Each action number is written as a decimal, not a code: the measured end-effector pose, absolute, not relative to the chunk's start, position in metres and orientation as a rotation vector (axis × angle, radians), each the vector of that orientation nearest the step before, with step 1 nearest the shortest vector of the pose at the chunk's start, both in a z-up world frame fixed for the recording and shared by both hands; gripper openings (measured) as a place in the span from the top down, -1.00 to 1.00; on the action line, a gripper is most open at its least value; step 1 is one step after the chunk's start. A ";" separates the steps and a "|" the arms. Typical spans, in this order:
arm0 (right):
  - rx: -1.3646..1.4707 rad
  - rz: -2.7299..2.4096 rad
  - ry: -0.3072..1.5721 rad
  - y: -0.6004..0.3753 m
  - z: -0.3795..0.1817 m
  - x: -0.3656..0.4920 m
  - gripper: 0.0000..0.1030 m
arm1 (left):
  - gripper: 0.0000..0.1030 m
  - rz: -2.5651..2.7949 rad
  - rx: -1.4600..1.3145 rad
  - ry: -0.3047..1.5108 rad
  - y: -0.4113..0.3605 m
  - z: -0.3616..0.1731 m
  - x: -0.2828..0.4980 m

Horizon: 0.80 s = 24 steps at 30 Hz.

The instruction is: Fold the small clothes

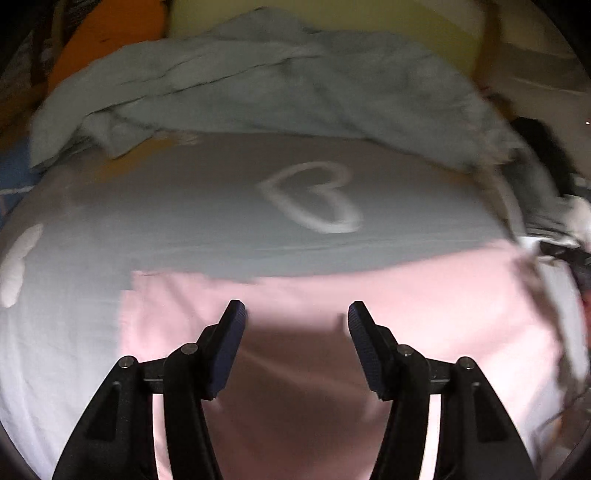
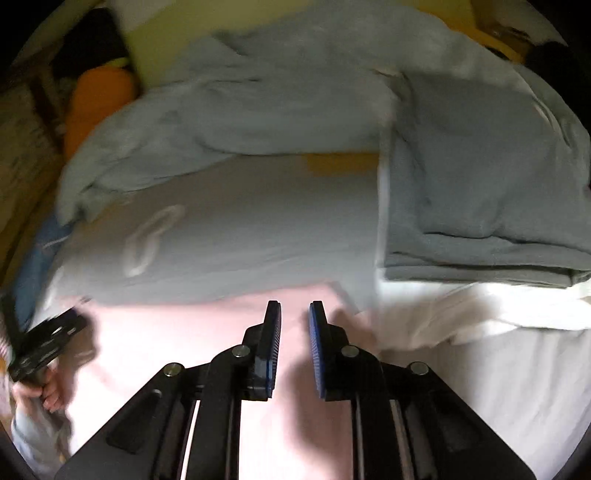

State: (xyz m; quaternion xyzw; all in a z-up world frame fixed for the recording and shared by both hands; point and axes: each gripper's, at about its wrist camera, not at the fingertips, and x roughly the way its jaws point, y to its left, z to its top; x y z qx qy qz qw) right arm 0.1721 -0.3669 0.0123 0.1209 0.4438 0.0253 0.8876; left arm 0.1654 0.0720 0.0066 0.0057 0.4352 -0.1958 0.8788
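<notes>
My left claw (image 1: pixel 295 314) hangs with its jaws apart over the pink cloth (image 1: pixel 424 302), nothing between them. My right claw (image 2: pixel 294 314) stands narrowly parted above the same cloth (image 2: pixel 166 332), flat on the bed (image 2: pixel 498 369).

A bed covered by a grey sheet (image 1: pixel 184 229) printed with a white heart (image 1: pixel 314 199) is seen ahead of both grippers. Beyond it, a rumpled grey duvet (image 1: pixel 258 85), a yellow-green pillow (image 1: pixel 295 18) and an orange cushion (image 2: pixel 99 107) are seen. The lighting is dim.
</notes>
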 end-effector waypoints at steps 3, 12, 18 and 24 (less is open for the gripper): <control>0.220 0.126 0.968 -0.340 0.018 0.153 0.43 | -0.12 -0.549 0.025 1.049 0.039 0.000 0.157; 0.122 0.162 1.160 -0.268 -0.027 0.128 0.42 | -0.16 -0.494 0.217 1.016 -0.014 -0.029 0.177; 0.117 0.126 1.154 -0.270 -0.043 0.138 0.40 | -0.15 -0.529 0.179 0.983 -0.010 -0.033 0.205; 0.116 0.089 1.149 -0.269 -0.043 0.146 0.32 | 0.01 -0.504 0.131 0.918 0.025 -0.012 0.174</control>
